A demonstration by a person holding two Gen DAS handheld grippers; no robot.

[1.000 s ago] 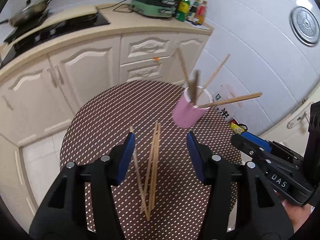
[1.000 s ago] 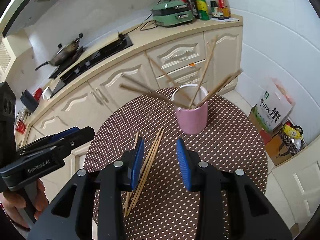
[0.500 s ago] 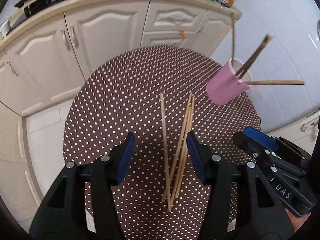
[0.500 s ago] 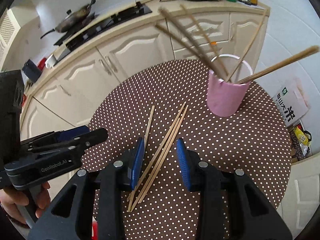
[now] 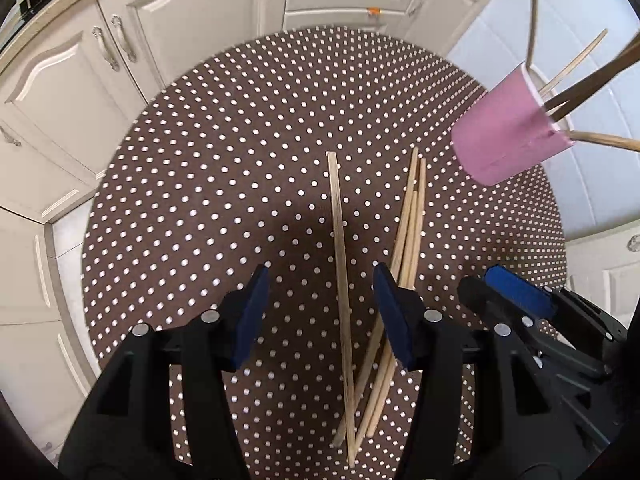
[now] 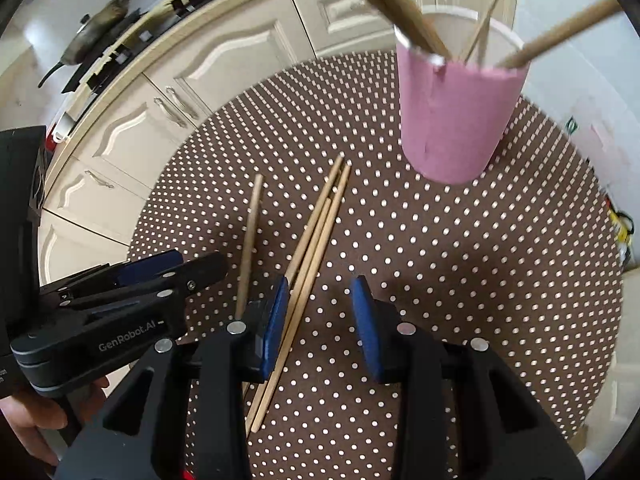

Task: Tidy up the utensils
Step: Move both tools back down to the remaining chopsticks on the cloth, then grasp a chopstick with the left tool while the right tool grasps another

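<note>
Several wooden chopsticks lie loose on the brown dotted round table (image 5: 224, 152): a single chopstick (image 5: 340, 264) and a bundle of chopsticks (image 5: 408, 232) beside it, also seen as the single stick (image 6: 250, 240) and the bundle (image 6: 316, 236) in the right wrist view. A pink cup (image 5: 508, 132) (image 6: 456, 112) at the far right holds more chopsticks. My left gripper (image 5: 320, 304) hovers open over the single chopstick. My right gripper (image 6: 320, 312) hovers open just right of the bundle, nothing between its pads. Each gripper shows in the other's view: right gripper (image 5: 516, 296), left gripper (image 6: 132, 280).
Cream kitchen cabinets (image 5: 192, 32) curve behind the table, with a stove and a pan (image 6: 100, 20) on the counter above. A white tiled wall (image 5: 592, 184) lies beyond the cup. A hand (image 6: 36, 416) holds the left gripper's handle.
Both grippers have sunk toward the table and tipped further downward, so the chopsticks and the cup appear larger and closer. Neither gripper's opening has changed.
</note>
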